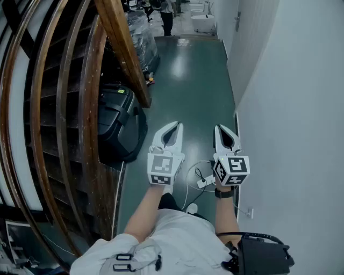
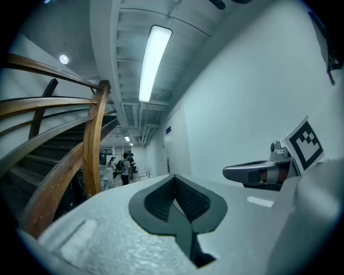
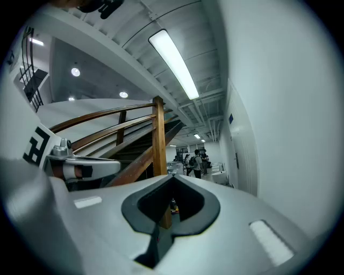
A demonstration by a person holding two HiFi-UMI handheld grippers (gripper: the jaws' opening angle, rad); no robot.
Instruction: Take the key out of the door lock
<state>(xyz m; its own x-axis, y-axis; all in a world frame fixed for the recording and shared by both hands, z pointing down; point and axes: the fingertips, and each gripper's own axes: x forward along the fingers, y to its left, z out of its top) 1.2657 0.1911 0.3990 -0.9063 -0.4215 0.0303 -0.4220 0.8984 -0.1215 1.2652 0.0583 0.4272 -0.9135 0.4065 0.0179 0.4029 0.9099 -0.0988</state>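
I stand in a corridor and hold both grippers level, side by side, over the green floor. My left gripper [image 1: 175, 124] and my right gripper [image 1: 221, 128] are both shut with nothing between the jaws. In the left gripper view the left gripper [image 2: 173, 177] points down the corridor, and the right gripper [image 2: 257, 173] shows beside it. A white door [image 1: 251, 37] with a dark handle [image 1: 237, 21] sits far ahead in the right wall. It also shows as a door [image 3: 236, 156] in the right gripper view. No key or lock can be made out at this distance.
A curved wooden stair railing [image 1: 80, 107] with a thick post [image 1: 126, 48] lines the left side. A black case [image 1: 121, 121] stands at its foot. A white cable [image 1: 200, 180] lies on the floor by my feet. People [image 1: 166, 13] stand at the corridor's far end. The white wall [image 1: 301, 134] is close on the right.
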